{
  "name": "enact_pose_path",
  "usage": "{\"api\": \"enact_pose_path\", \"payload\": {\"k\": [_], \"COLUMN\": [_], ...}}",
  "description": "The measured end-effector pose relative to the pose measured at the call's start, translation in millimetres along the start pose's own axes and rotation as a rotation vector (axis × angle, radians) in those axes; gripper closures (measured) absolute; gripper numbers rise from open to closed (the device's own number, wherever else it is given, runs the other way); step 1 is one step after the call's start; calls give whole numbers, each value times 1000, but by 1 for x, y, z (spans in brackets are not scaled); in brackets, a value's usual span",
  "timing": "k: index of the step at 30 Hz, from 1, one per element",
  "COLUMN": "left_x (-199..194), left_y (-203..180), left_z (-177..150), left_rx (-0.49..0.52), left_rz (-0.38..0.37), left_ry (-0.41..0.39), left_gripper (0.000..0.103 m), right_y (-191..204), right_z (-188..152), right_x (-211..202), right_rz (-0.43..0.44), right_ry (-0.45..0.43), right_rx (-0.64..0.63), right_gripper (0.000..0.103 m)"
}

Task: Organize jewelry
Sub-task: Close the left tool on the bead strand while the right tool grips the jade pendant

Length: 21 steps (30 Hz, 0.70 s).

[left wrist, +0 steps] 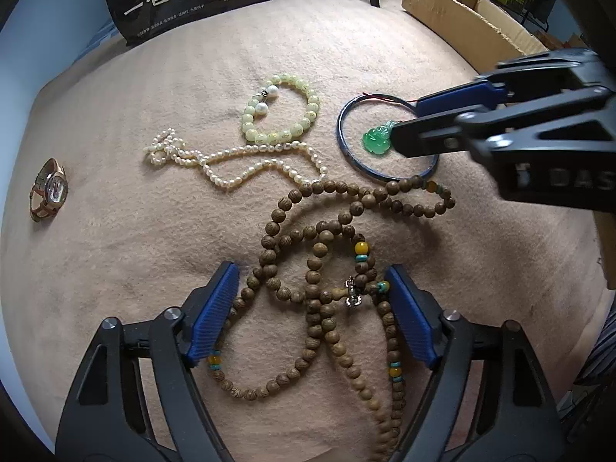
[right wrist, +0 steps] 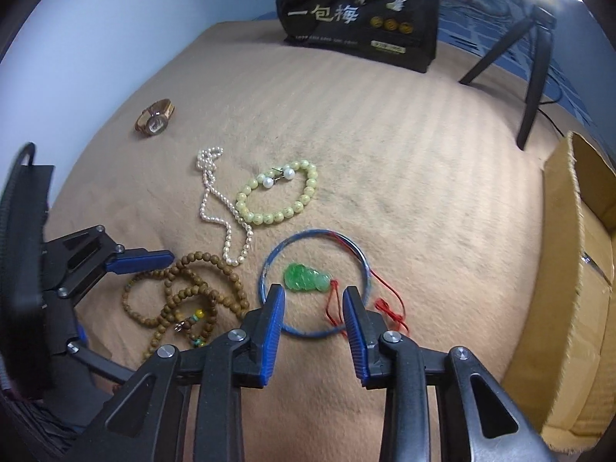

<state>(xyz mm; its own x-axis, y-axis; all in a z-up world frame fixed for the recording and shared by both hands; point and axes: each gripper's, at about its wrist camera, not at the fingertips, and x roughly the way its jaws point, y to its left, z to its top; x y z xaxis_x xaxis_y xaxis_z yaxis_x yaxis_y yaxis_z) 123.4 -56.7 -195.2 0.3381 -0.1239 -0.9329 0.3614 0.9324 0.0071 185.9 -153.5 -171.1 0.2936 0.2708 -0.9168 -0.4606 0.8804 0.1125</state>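
Observation:
A long string of brown wooden beads (left wrist: 308,231) lies in loops on the tan blanket. My left gripper (left wrist: 312,273) stands open over it, with several loops between its blue pads. A green pendant (right wrist: 304,277) on a red cord (right wrist: 389,308) lies inside a thin blue bangle (right wrist: 263,273). My right gripper (right wrist: 312,290) is open just short of the pendant, its tips inside the bangle, with the cord between them. In the left wrist view the right gripper (left wrist: 406,121) comes in from the right, next to the pendant (left wrist: 375,140).
A pearl necklace (left wrist: 231,154), a yellow-green bead bracelet (left wrist: 312,106) with two pearl earrings (left wrist: 267,100), and a wristwatch (left wrist: 50,188) lie farther out. A black printed bag (right wrist: 358,11) and tripod legs (right wrist: 535,77) stand at the back. A cardboard box (right wrist: 569,288) borders the right.

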Motion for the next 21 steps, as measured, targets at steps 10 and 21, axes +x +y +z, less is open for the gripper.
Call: {"api": "enact_pose_path", "payload": {"k": [10,21], "left_x": [-9,-9], "left_y": [16,27], "left_z": [-6,-5], "left_rx": [-13,-42], "left_rz": [-1,-12], "left_ry": [-16,-24], "left_gripper": [59,77], "right_y": [10,20], "right_z": [9,11], "right_x": [19,28], "right_rz": [-56,-119], "right_ry": [27,32], "right_rx": [-47,-97], "right_gripper": [65,68]}}
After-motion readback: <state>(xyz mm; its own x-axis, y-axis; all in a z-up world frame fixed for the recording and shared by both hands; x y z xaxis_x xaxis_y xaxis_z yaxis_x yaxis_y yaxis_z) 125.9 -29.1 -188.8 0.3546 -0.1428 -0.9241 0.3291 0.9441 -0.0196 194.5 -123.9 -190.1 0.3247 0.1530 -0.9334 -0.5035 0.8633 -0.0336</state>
